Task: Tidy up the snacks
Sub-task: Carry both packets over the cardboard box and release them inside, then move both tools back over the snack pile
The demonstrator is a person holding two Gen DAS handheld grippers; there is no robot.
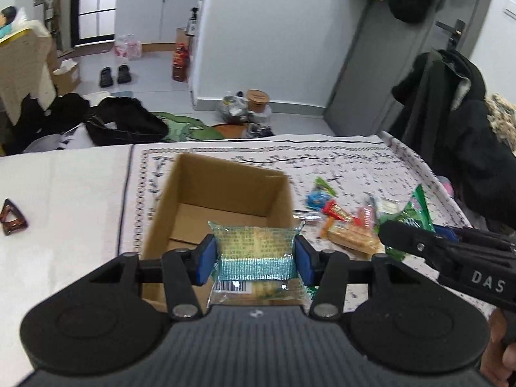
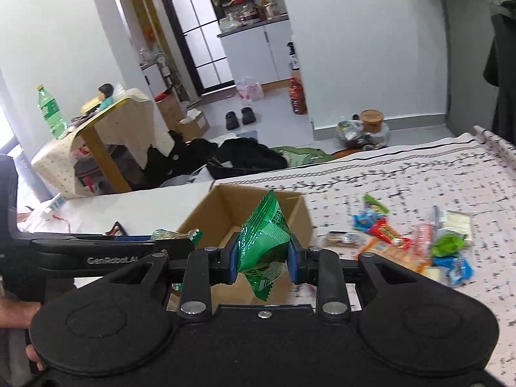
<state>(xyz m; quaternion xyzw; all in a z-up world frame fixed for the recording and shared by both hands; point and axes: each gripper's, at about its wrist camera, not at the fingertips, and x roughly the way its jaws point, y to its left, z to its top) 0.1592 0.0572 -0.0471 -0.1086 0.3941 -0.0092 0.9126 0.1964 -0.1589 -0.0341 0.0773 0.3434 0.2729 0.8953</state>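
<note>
An open cardboard box (image 1: 222,193) stands on the patterned cloth, also seen as the cardboard box (image 2: 225,206) in the right wrist view. My left gripper (image 1: 256,258) is shut on a clear teal-edged cracker packet (image 1: 254,248), held over the box's near side. My right gripper (image 2: 262,258) is shut on a green foil snack packet (image 2: 264,242), held above the box's near right corner. The right gripper's body (image 1: 451,258) reaches in from the right of the left wrist view, and the green packet (image 1: 416,209) shows past it. A loose pile of snacks (image 2: 419,245) lies right of the box.
A brown hair clip (image 1: 11,217) lies on the white sheet left of the box. The bed's far edge drops to a floor with black bags, slippers and a paper bucket. Dark coats hang at the right. A person's hand (image 2: 16,312) holds the left gripper's handle.
</note>
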